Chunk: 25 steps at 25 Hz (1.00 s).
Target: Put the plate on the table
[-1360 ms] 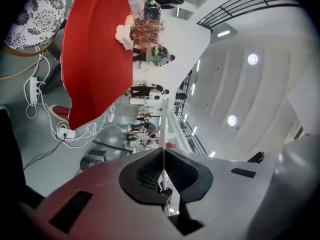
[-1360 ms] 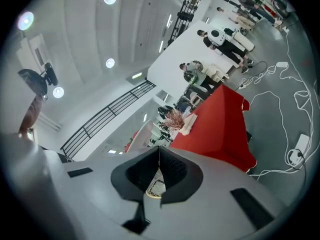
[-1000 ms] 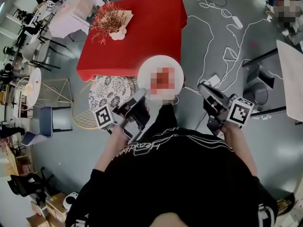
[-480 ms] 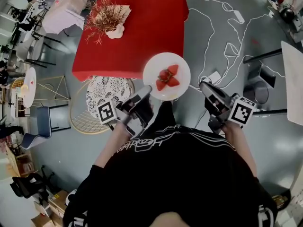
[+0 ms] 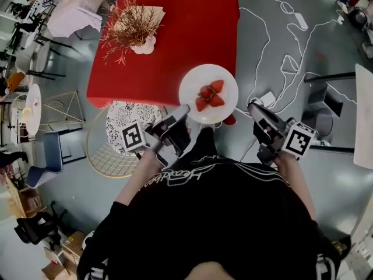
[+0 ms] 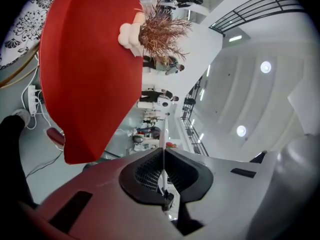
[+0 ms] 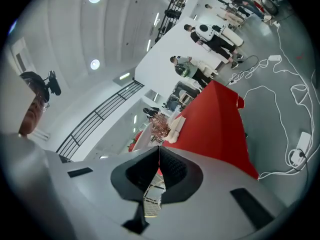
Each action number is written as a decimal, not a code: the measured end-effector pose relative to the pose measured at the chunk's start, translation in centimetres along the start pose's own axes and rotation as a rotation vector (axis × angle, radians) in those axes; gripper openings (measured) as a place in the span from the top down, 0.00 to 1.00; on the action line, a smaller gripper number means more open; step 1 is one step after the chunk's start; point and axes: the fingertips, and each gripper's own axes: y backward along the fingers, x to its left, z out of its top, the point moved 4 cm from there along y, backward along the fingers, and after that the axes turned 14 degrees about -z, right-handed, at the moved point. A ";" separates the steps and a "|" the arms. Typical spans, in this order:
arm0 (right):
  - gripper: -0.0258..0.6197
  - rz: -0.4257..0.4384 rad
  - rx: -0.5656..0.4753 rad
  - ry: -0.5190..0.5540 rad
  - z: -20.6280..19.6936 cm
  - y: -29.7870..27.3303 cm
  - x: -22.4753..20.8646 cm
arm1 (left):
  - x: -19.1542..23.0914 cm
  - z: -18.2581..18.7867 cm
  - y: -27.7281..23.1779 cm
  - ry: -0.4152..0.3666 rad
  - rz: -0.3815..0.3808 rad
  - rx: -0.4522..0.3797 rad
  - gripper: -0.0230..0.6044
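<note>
A white plate with cut strawberries hangs level in front of me, over the near right corner of the red-clothed table. My left gripper is shut on the plate's near left rim. In the left gripper view that rim shows as a thin white line between the pads of the left gripper. My right gripper sits at the plate's right side. In the right gripper view a thin pale edge shows between the closed pads of the right gripper. The red table lies ahead.
A dried reddish plant in a white vase stands at the table's far left. A wire chair with a patterned cushion is at the table's near left. White cables trail over the grey floor to the right. A white tabletop is at far right.
Both grippers and the plate have moved forward toward the red table. The plate, earlier short of the table's edge, now overlaps its near right corner.
</note>
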 end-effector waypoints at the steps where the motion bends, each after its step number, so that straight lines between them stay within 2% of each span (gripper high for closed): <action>1: 0.95 -0.005 0.007 -0.004 0.2 -0.6 -0.2 | 0.1 0.6 -0.1 0.002 -0.001 -0.003 0.94; 15: 0.95 -0.023 0.042 -0.043 3.0 -7.9 -1.9 | 2.8 7.9 -2.4 0.037 0.013 -0.009 0.94; 25: 0.95 -0.050 0.033 -0.070 3.9 -8.9 -3.1 | 4.1 9.4 -4.7 0.048 0.021 0.029 0.94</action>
